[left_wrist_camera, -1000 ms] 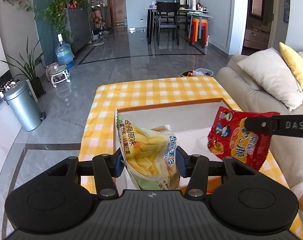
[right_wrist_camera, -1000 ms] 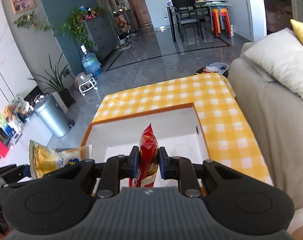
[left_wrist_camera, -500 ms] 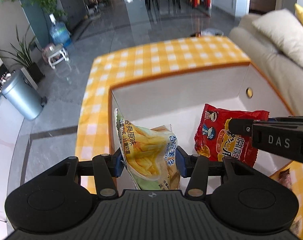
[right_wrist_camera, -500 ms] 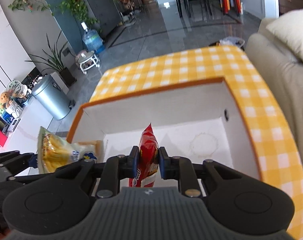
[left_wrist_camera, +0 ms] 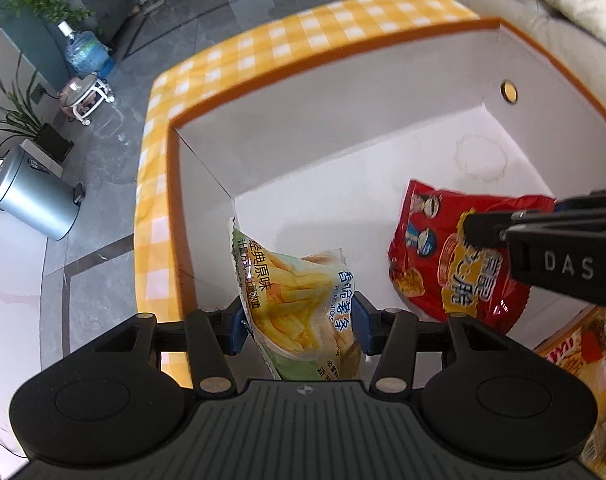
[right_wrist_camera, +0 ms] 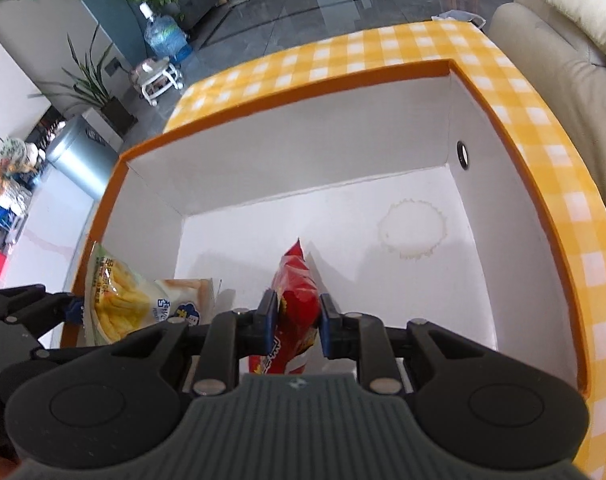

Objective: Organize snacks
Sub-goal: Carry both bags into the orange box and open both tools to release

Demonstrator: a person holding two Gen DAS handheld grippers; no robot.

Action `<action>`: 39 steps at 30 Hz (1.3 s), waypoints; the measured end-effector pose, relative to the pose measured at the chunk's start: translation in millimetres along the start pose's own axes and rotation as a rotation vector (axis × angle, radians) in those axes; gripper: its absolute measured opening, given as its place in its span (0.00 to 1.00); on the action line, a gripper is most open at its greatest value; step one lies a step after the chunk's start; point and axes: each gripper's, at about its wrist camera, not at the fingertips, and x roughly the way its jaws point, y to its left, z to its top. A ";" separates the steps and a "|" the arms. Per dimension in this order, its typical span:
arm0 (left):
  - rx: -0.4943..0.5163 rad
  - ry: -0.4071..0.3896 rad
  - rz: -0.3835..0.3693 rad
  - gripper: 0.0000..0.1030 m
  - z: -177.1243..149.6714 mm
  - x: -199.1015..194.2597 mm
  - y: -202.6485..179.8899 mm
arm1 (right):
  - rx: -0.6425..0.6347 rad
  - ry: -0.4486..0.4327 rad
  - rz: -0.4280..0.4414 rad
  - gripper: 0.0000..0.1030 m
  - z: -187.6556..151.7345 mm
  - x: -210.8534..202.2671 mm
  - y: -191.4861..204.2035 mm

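Left tongs [left_wrist_camera: 299, 326] are clenched on the potato-stick bag [left_wrist_camera: 295, 304], right tongs [right_wrist_camera: 293, 326] on the red snack bag [right_wrist_camera: 293, 312], both over the white box [right_wrist_camera: 323, 164]. Light, puffy, slippery film likely; pinching near an edge seam suits.

Red snack bag [right_wrist_camera: 295, 300] between right gripper [right_wrist_camera: 293, 322] fingers [right_wrist_camera: 266, 320].

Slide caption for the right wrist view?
Right gripper holds red snack bag over the white box.

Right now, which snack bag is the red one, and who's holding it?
The red bag, pinched in the right gripper. The left gripper holds the yellow-green fries bag.
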 end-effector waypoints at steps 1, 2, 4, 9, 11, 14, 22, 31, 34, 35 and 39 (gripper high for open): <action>0.012 0.014 0.002 0.56 1.0 2.5 -1.2 | -0.001 0.009 -0.012 0.18 0.5 0.9 0.1; 0.021 0.022 0.007 0.57 0.5 4.1 -2.7 | 0.003 0.015 -0.014 0.18 0.9 1.4 -1.0; 0.040 0.031 0.020 0.57 0.7 6.7 -4.0 | 0.017 0.028 -0.013 0.18 2.2 2.0 -2.4; 0.045 0.040 0.033 0.62 2.0 8.6 -4.2 | 0.039 0.049 -0.030 0.20 4.1 4.5 -5.6; 0.051 0.041 0.041 0.63 3.9 9.5 -2.9 | 0.054 0.056 -0.037 0.22 5.1 5.4 -8.1; 0.058 0.041 0.060 0.64 5.0 9.6 -3.1 | 0.043 0.061 -0.065 0.27 6.2 6.4 -8.2; 0.061 0.011 0.087 0.73 4.0 4.4 -4.5 | 0.011 0.072 -0.119 0.35 3.5 8.9 -8.3; 0.077 -0.055 0.111 0.83 0.1 -17.4 -8.6 | -0.141 0.081 -0.201 0.40 -2.2 10.1 10.2; 0.077 -0.076 0.116 0.83 -2.0 -26.2 -7.6 | -0.195 0.093 -0.217 0.44 -5.4 11.3 16.8; 0.073 -0.082 0.121 0.83 -2.8 -28.9 -7.1 | -0.204 0.092 -0.220 0.45 -6.1 10.6 18.0; 0.047 -0.113 0.128 0.83 -7.5 -41.1 -3.5 | -0.205 0.056 -0.230 0.57 -5.8 0.6 21.2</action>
